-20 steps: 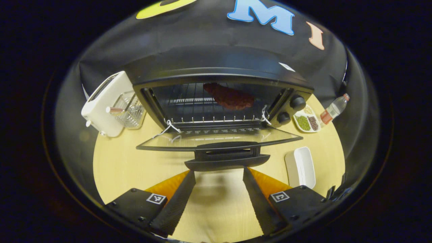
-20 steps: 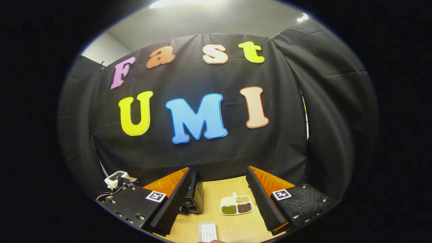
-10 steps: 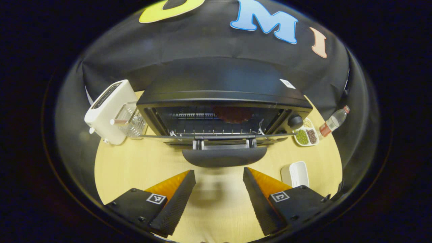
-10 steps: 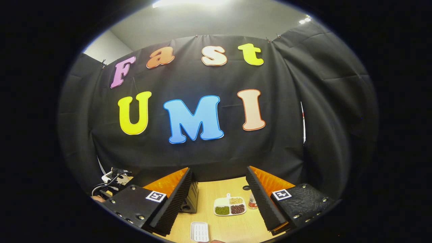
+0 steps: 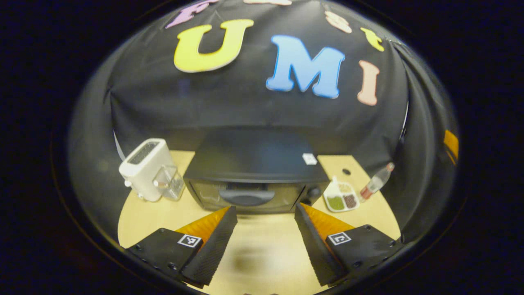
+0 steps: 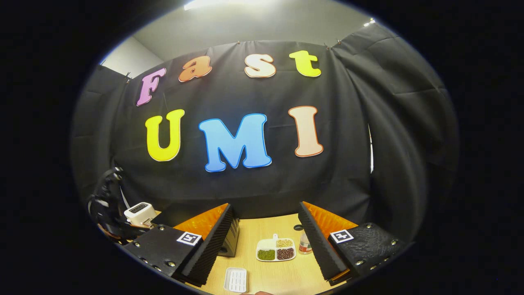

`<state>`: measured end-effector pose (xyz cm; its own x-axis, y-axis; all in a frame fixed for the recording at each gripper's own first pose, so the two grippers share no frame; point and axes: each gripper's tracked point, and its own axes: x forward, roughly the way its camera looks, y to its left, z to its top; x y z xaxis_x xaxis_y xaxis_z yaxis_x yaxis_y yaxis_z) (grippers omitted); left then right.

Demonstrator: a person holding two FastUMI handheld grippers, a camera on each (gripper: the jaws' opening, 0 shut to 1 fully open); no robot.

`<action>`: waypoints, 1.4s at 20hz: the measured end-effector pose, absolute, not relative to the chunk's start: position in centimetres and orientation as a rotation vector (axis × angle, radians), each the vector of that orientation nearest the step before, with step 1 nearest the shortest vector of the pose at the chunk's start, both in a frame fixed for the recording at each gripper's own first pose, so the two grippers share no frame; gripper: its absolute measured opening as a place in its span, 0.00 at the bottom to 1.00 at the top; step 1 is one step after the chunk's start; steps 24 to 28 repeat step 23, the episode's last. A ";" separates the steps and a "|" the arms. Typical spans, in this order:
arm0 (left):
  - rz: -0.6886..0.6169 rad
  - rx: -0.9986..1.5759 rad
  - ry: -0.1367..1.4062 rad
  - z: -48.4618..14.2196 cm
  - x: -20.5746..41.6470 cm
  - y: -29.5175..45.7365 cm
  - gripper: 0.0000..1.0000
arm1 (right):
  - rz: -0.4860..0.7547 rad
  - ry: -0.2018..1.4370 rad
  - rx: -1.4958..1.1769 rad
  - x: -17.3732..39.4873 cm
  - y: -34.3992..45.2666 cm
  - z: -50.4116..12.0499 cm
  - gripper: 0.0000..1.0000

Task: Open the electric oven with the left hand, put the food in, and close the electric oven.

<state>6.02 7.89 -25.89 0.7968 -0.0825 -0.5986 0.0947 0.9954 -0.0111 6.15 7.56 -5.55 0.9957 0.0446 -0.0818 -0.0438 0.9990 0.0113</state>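
The black electric oven stands at the back of the wooden table with its glass door up against the front and the curved handle facing me. My left gripper is open, a short way in front of that door and touching nothing. In the right gripper view, my right gripper is open and empty, held high over the right part of the table, with the oven's right side just behind its left finger. The left gripper appears as a dark shape at the far left. I cannot make out the food behind the door.
A white toaster and a clear container stand left of the oven. To its right are a divided dish of beans and a bottle. A white ribbed tray lies on the table near the front.
The oven door has swung up from lying flat to shut, hiding the reddish food. My left gripper has pulled back and risen. The right gripper has barely moved.
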 end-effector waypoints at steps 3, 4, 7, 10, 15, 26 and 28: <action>-0.111 0.030 0.401 -16.9 5.9 5.9 1.00 | 0.096 0.062 0.014 6.1 8.0 -4.2 0.98; -0.109 0.038 0.358 -14.7 5.0 5.5 1.00 | 0.114 0.058 0.014 6.0 8.4 -3.7 0.99; -0.080 0.076 0.235 -8.8 3.4 4.9 1.00 | 0.143 0.024 0.015 5.2 9.6 -1.5 0.99; -0.096 0.121 0.162 -4.9 1.9 4.7 1.00 | 0.131 -0.010 0.018 3.2 10.5 0.9 0.98; -0.135 0.098 0.129 -2.2 -0.9 5.0 1.00 | 0.095 -0.063 -0.002 -0.4 12.6 3.4 0.98; -0.177 0.071 0.091 -0.1 -5.2 7.2 1.00 | 0.084 -0.087 -0.019 -4.9 15.7 4.4 0.98; -0.177 0.071 0.091 -0.1 -5.2 7.2 1.00 | 0.084 -0.087 -0.019 -4.9 15.7 4.4 0.98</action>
